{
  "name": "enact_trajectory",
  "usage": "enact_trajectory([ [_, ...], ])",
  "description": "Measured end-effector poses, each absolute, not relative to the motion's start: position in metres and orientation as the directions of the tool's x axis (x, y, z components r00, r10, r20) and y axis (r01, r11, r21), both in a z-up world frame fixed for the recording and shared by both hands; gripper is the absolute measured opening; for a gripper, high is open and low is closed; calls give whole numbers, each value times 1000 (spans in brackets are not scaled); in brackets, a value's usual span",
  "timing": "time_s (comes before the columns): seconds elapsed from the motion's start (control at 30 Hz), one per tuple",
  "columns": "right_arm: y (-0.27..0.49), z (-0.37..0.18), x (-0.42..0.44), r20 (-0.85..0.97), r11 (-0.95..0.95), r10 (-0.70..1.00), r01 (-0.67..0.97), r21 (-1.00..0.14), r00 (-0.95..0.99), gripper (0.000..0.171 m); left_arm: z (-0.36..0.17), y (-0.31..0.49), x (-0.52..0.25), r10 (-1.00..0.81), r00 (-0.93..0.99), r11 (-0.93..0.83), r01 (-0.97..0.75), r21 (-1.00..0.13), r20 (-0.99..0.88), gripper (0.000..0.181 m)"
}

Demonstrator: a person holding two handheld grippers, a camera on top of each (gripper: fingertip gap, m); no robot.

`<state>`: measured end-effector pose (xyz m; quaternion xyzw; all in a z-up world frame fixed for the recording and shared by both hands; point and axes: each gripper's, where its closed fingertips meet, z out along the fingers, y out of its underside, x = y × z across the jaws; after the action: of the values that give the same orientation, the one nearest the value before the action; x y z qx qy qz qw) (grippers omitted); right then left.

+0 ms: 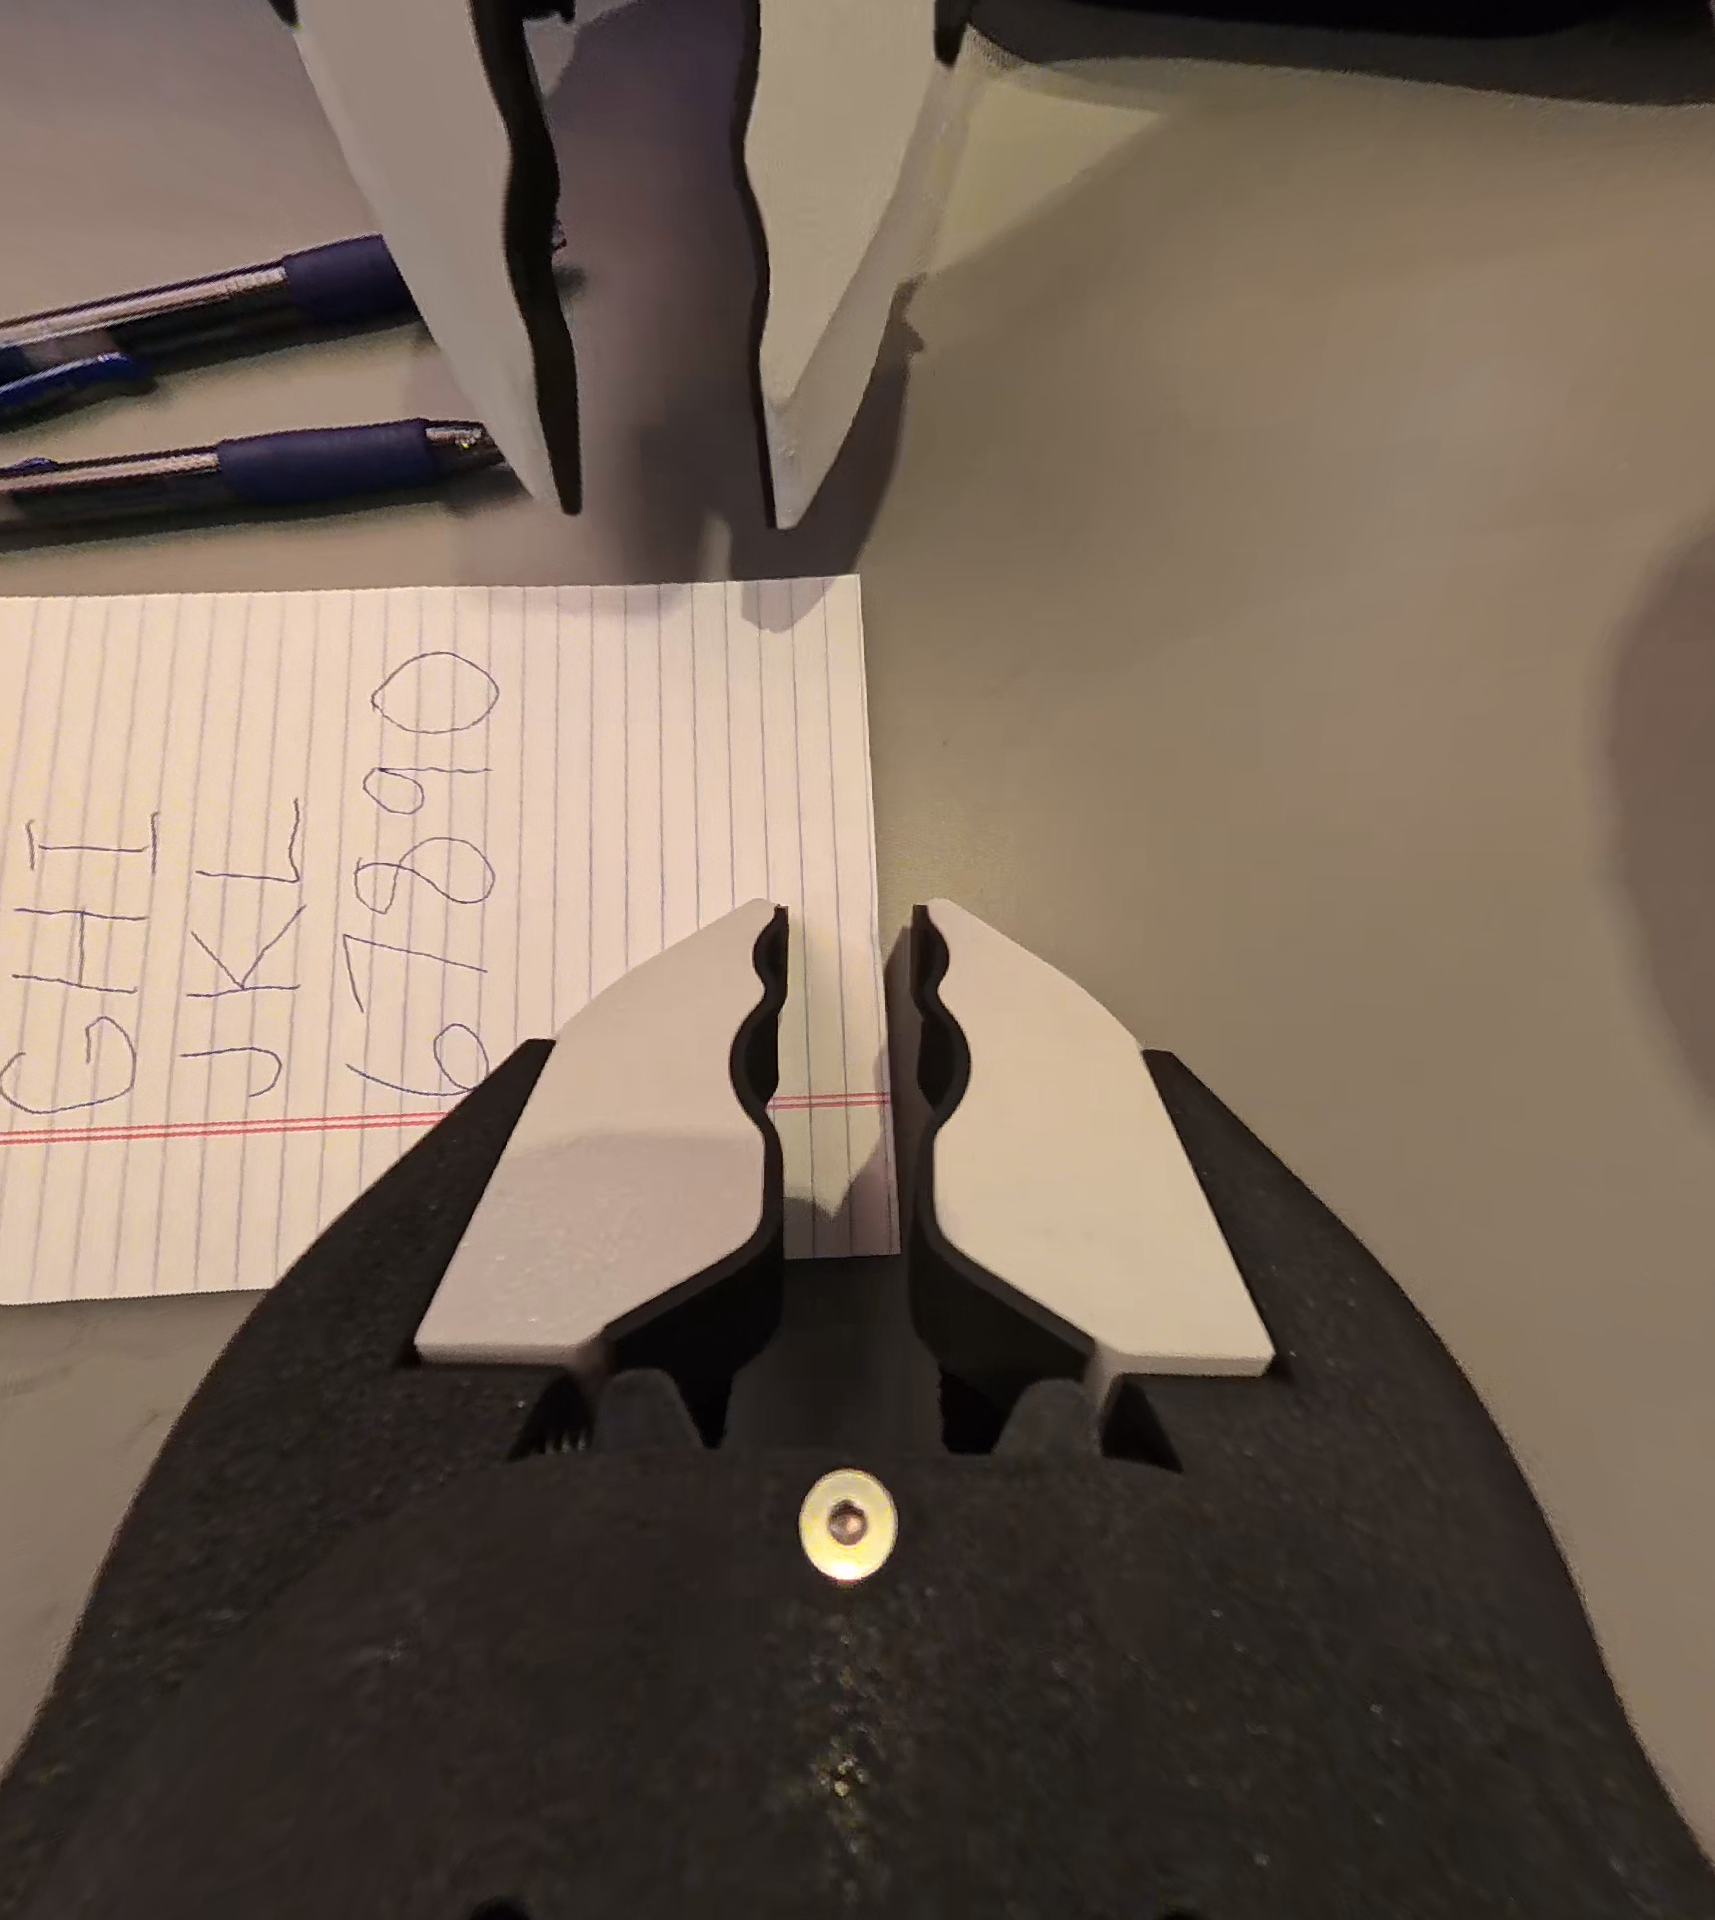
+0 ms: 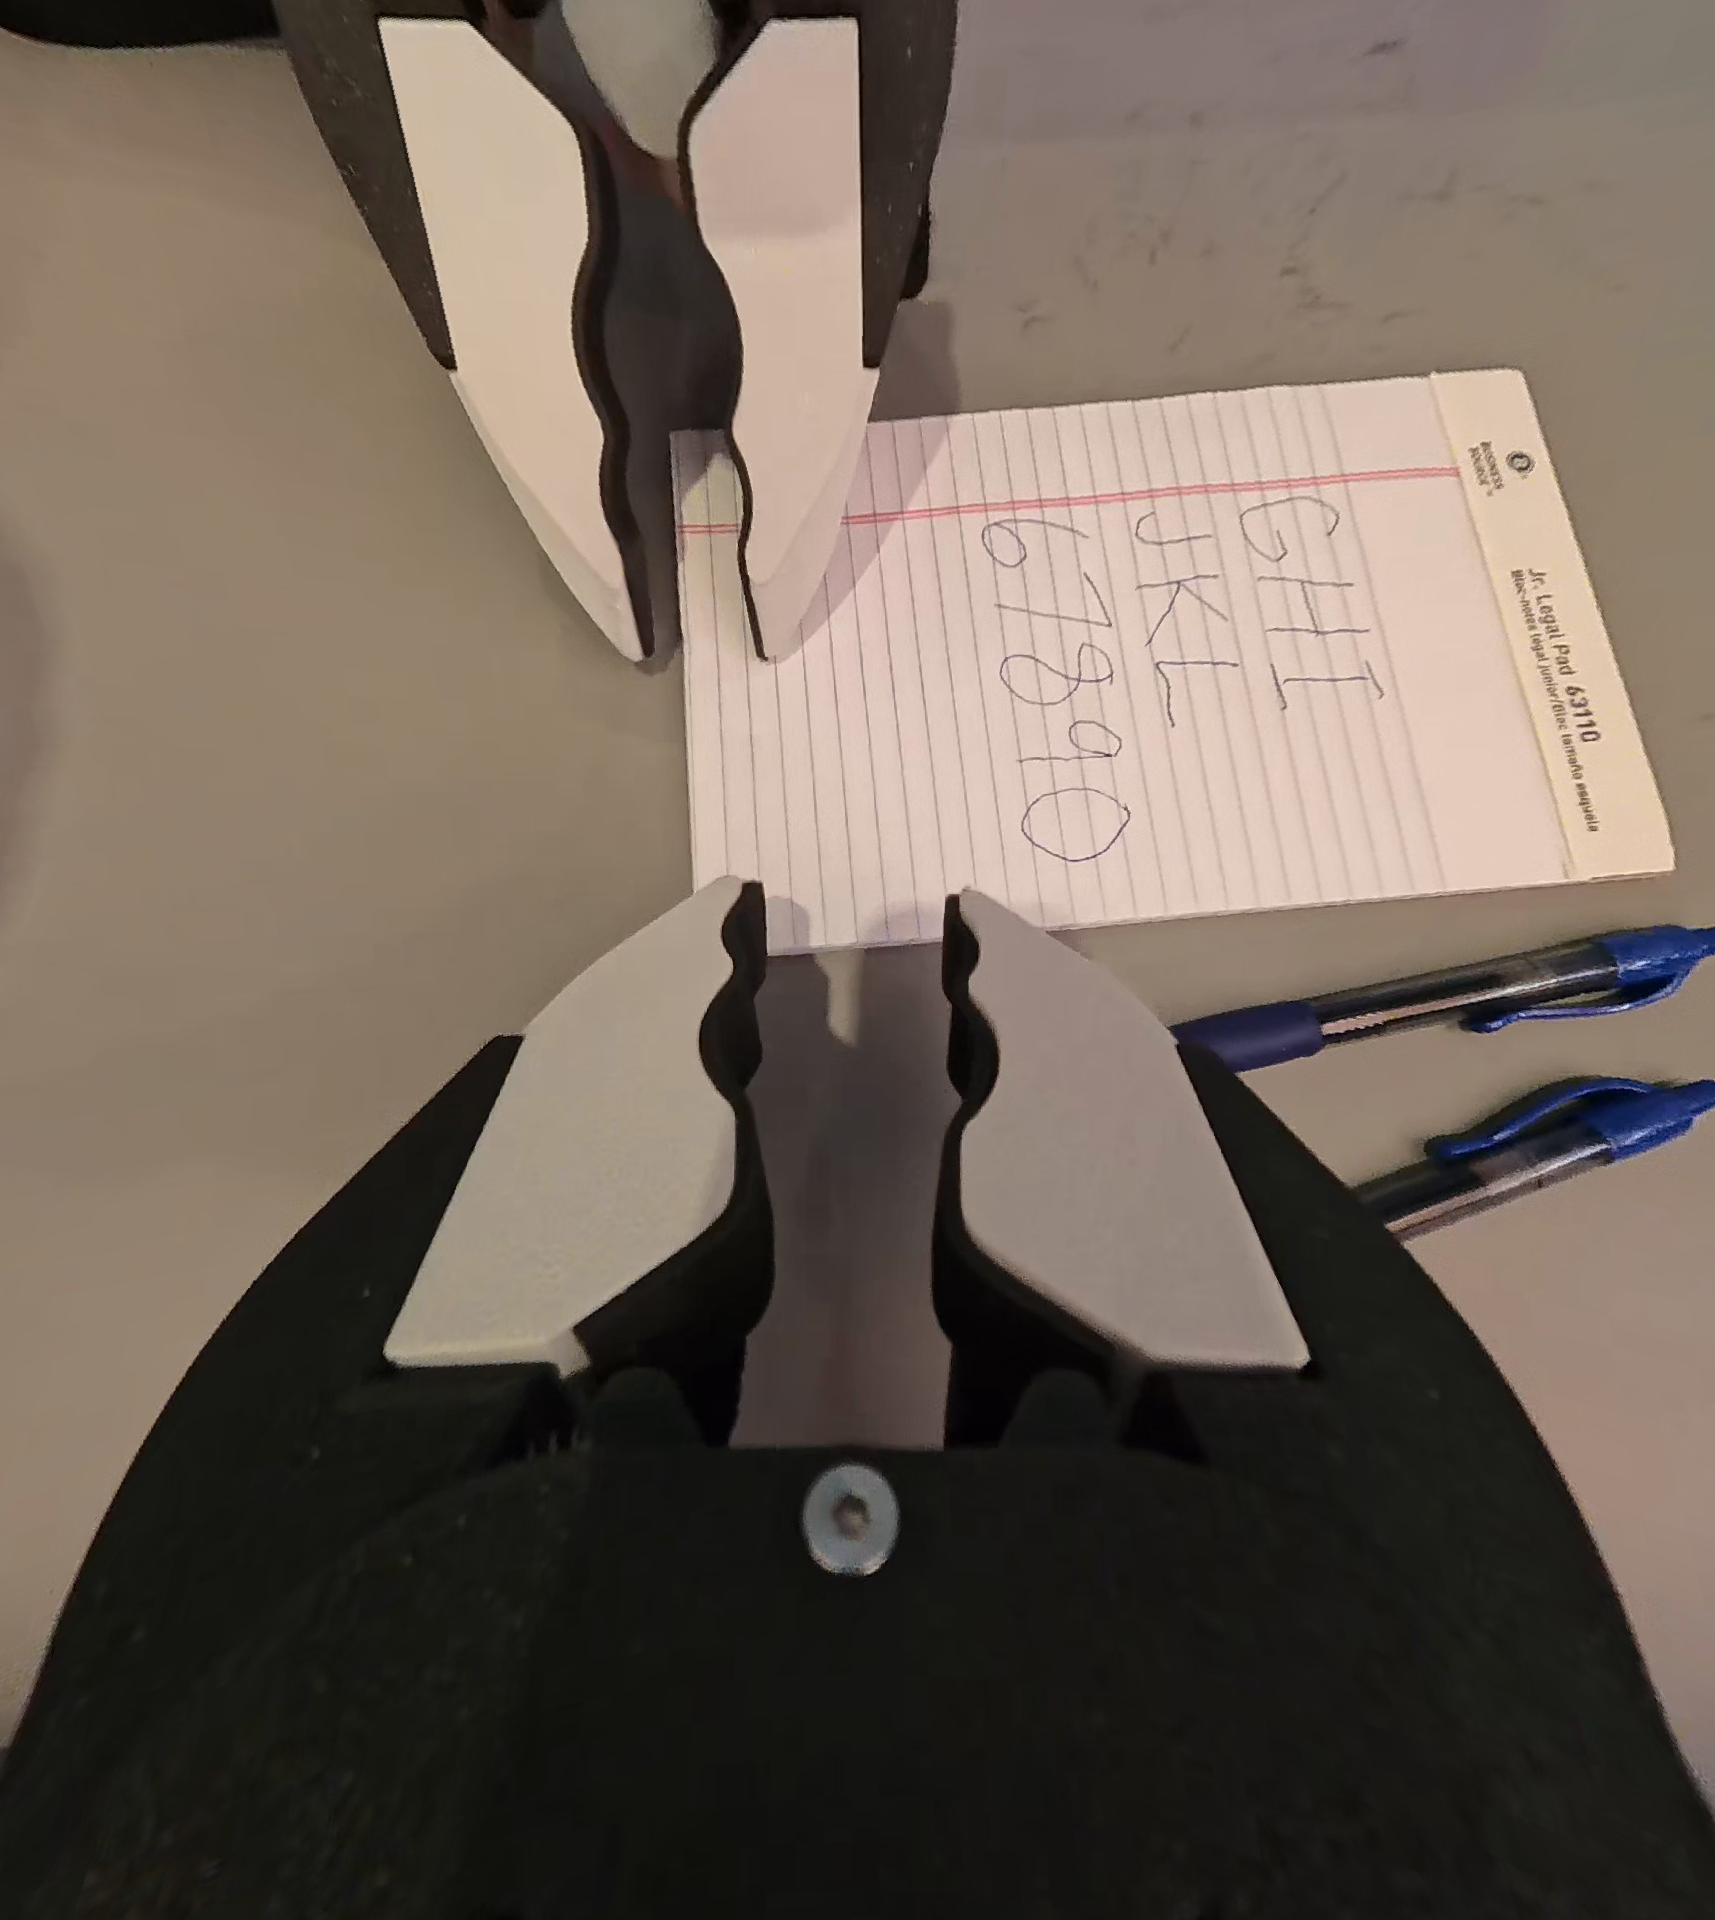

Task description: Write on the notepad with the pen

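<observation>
In the left wrist view, two blue pens (image 1: 157,312) lie side by side at the upper left of the frame on the grey counter (image 1: 1300,727), the nearer pen (image 1: 240,473) just above the notepad (image 1: 365,935), which fills the left centre and already carries three lines of handwriting in blue ink. The right gripper (image 1: 671,514) reaches down from the top centre, its jaws spread and empty, tips just off the pad's upper edge. The left gripper (image 1: 848,909) sits at the lower centre, jaws parted by a narrow gap with nothing between them, poised over the pad's right edge.

In the right wrist view, the left gripper (image 2: 702,655) shows at the upper left over the pad's corner, and the right gripper (image 2: 853,894) at the lower centre, jaws spread wide and empty at the edge of the notepad (image 2: 1196,675). The pens (image 2: 1455,987) lie to the lower right, the second pen (image 2: 1559,1143) partly hidden behind the gripper body.

Neither pen is held, so the step in hand looks like picking one up. To do it well, the right gripper would likely swing toward the nearer pen and close across the rubber grip near the tip, square to the barrel so it does not roll. The left gripper seems well placed to press down on the pad and keep it from sliding under the pen.
</observation>
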<state>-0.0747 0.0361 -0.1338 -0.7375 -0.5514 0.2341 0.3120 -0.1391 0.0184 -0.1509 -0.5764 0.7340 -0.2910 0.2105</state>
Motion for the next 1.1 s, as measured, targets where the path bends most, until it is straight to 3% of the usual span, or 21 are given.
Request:
enact_trajectory([
  [0.2,44,-135,-74,37,-202,946,675,-709,322,32,-150,23,-139,-973,-223,130,-722,-680,51,15],
  [0.33,72,-119,-65,163,-215,865,643,-735,475,31,-150,23,-139,-974,-217,116,-721,-683,63,13],
  [0.5,118,-64,-21,300,-264,454,448,-854,839,29,-150,23,-139,-974,-218,115,-719,-685,65,13],
  [0.7,122,-47,23,424,-296,119,440,-848,898,35,-150,24,-139,-974,-217,112,-719,-686,68,12],
  [1.1,123,-45,41,382,-312,50,378,-872,923,42,-150,24,-139,-974,-217,117,-720,-684,63,12],
])
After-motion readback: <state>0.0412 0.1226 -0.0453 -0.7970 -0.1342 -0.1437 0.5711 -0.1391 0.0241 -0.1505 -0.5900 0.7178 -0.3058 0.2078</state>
